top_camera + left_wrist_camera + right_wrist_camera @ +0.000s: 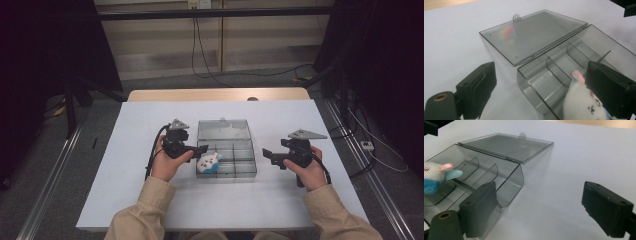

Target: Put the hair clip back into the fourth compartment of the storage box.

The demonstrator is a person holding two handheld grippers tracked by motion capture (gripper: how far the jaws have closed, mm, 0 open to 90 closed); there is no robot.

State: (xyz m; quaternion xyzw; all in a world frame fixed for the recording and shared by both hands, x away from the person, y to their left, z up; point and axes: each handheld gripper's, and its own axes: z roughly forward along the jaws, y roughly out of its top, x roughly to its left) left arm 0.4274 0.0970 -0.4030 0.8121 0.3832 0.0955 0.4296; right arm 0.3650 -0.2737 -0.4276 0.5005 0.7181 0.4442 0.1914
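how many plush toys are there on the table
1. The plush toy, white and blue, sits at the near left corner of the open clear box, right by the left gripper. I see no others.

A small white and blue plush toy with a pink ear (208, 162) is seen resting in the near-left compartment of a smoky transparent plastic divided box (235, 159). The box's hinged lid (223, 129) is laid open flat on the white table behind it.
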